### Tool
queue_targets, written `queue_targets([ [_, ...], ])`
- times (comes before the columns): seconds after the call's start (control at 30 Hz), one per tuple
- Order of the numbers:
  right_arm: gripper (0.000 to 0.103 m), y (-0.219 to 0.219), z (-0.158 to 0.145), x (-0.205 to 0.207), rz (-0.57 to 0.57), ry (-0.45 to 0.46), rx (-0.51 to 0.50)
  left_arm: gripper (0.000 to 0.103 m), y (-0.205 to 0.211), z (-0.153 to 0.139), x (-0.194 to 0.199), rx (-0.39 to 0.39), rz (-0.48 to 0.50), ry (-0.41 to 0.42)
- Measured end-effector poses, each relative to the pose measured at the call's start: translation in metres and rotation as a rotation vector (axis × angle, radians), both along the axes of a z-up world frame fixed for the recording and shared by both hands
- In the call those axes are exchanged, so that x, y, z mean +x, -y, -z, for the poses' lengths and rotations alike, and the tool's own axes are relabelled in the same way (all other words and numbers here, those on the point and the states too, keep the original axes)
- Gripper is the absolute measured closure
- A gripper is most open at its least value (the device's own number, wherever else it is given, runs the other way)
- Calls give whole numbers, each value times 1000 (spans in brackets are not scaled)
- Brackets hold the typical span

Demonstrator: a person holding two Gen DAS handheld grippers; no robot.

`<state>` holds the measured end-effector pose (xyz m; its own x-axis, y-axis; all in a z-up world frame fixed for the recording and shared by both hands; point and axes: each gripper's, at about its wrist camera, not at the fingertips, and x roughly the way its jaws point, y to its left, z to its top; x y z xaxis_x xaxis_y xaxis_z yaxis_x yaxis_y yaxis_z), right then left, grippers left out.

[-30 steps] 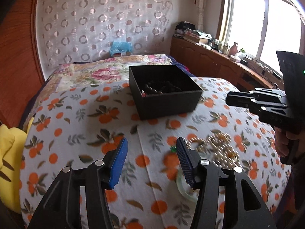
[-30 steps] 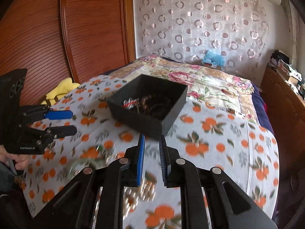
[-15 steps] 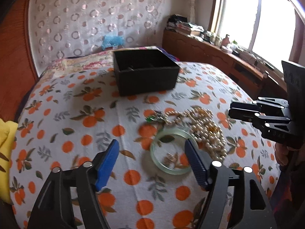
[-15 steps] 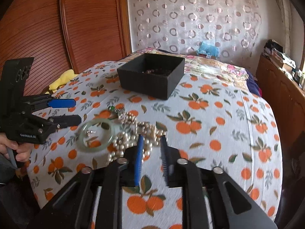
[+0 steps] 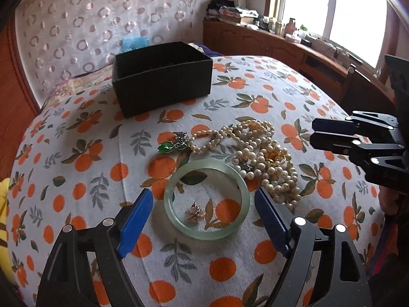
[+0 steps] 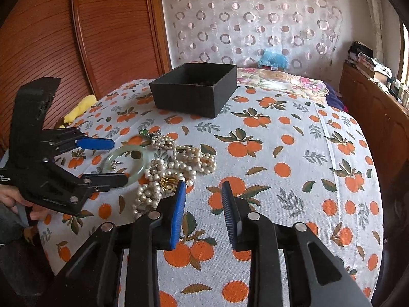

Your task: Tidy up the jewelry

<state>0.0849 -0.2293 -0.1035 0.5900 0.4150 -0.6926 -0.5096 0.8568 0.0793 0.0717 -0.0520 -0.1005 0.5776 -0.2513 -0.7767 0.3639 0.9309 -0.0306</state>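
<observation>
We have the left hand-held gripper (image 5: 204, 212) poised low over the bed (image 5: 255, 81), its jaws opening and now standing wide to either side of the pale green bangle (image 5: 207, 199); nothing is pressed between the pads yet, so it holds nothing. The bangle lies flat on the orange-print bedspread (image 5: 84, 153), directly ahead of and between our left fingers, a small earring (image 5: 195, 213) resting inside its ring. As a ring it has no long axis to speak of; what matters, we judge, is that the span of the jaws clears its outer rim on both sides, so a short drop and a squeeze across its width should take it. Just beyond and to the right of the bangle sits the heap of pearl necklaces (image 5: 258, 158), touching its far rim; a green pendant (image 5: 170, 145) lies just past it on the left. Our right hand-held gripper (image 6: 203, 194) hovers partly open and empty, near the pearls but off to their right side. The left is plainly the nearer to the bangle; the black box (image 5: 163, 76) stands well beyond, further up the bed.
</observation>
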Motion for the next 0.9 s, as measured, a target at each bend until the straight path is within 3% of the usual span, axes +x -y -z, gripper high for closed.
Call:
queue_targets([
  [0.27, 72, 0, -2, 3, -2, 2, -8, 25, 5, 5, 5, 31, 7, 3],
  [0.37, 72, -2, -4, 9, -8, 2, -14, 34, 5, 4, 3, 38, 7, 17],
  [0.9, 72, -45, 9, 62, -79, -59, -88, 34, -16, -19, -8, -39, -45, 97],
])
